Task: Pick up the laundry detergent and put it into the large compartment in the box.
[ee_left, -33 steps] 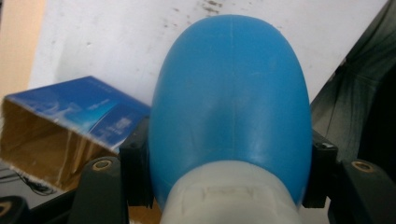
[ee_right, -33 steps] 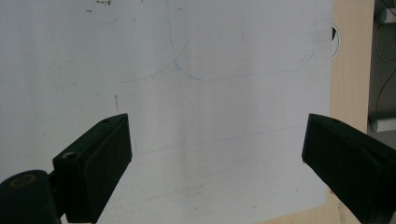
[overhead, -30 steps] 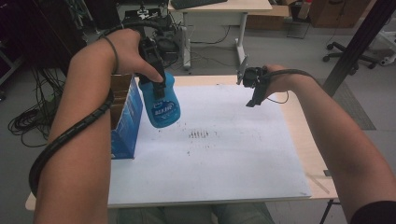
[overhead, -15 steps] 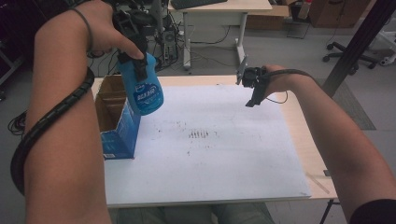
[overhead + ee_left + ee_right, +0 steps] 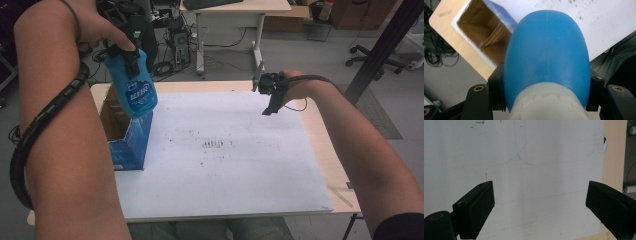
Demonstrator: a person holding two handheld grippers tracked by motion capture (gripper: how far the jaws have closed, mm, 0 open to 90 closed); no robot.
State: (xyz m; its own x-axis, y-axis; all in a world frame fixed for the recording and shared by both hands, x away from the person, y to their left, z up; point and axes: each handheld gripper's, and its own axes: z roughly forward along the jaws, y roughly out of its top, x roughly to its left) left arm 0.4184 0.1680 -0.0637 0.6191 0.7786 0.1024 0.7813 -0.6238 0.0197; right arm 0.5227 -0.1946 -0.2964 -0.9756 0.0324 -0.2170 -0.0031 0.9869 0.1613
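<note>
- Left gripper (image 5: 127,55) at the upper left of the high view, jaws clamped on the top end of a blue bottle (image 5: 134,87), hand wrapped around the gripper body above it.
- Bottle hanging base-down and slightly tilted, white label lettering facing the camera, lower end just over the open top of a blue box (image 5: 131,145).
- In the left gripper view, bottle (image 5: 547,57) across the middle of the frame, pale cap at the bottom edge, a black jaw pressed against each side.
- Box standing on the table at the left of the high view, top open, brown cardboard inside; in the left gripper view its opening (image 5: 480,32) at the upper left, behind the bottle.
- Right gripper (image 5: 272,95) at the upper centre-right of the high view, held above the far edge of the white sheet (image 5: 235,170), well apart from bottle and box.
- In the right gripper view, right gripper (image 5: 540,202) with jaws spread wide, nothing between them, white sheet with faint pencil lines below.
- Dark specks near the middle of the sheet.
- Wooden table (image 5: 325,145) bare along the right edge of the sheet.
</note>
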